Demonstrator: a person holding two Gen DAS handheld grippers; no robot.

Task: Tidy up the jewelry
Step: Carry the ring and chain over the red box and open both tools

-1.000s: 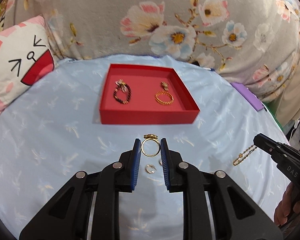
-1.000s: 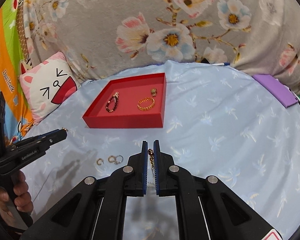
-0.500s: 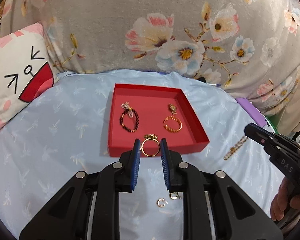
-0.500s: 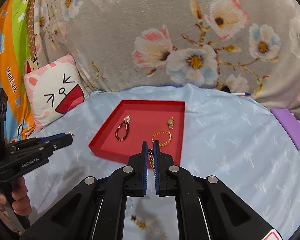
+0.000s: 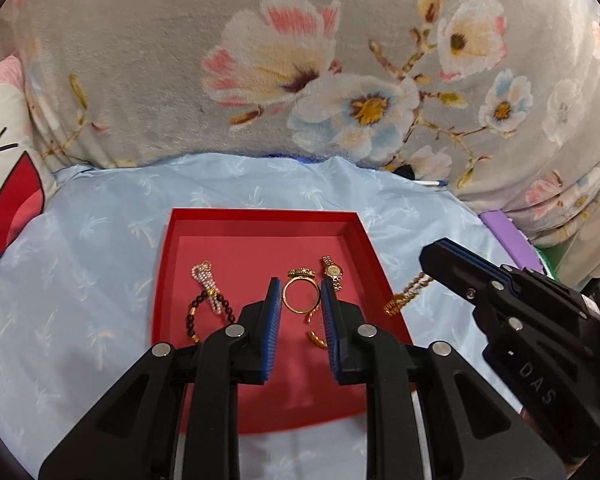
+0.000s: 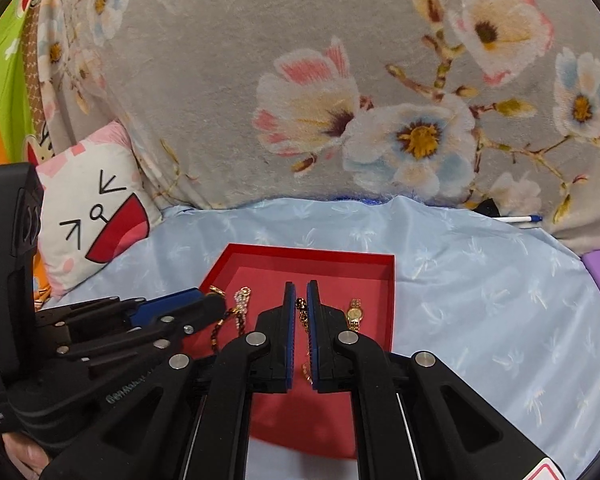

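Observation:
My left gripper (image 5: 300, 297) is shut on a gold ring (image 5: 300, 298) and holds it above the red tray (image 5: 260, 216). In the tray lie a dark bead bracelet with a pearl charm (image 5: 209, 296) and a gold watch (image 5: 332, 272). My right gripper (image 6: 301, 304) is shut on a gold chain (image 6: 303, 318) that hangs down over the tray (image 6: 312, 254). In the left wrist view the right gripper (image 5: 444, 258) is at the tray's right edge with the chain (image 5: 406, 294) dangling from it. The bracelet (image 6: 240, 308) and watch (image 6: 354, 314) also show in the right wrist view.
The tray sits on a light blue sheet (image 5: 100, 240). A grey floral blanket (image 5: 300, 60) rises behind it. A cat-face pillow (image 6: 96, 216) is at the left. A purple object (image 5: 504, 236) lies at the right and a pen (image 6: 516, 219) at the back.
Both grippers have moved forward over the red tray with the ring and the chain still held. The small rings on the sheet have dropped out of view.

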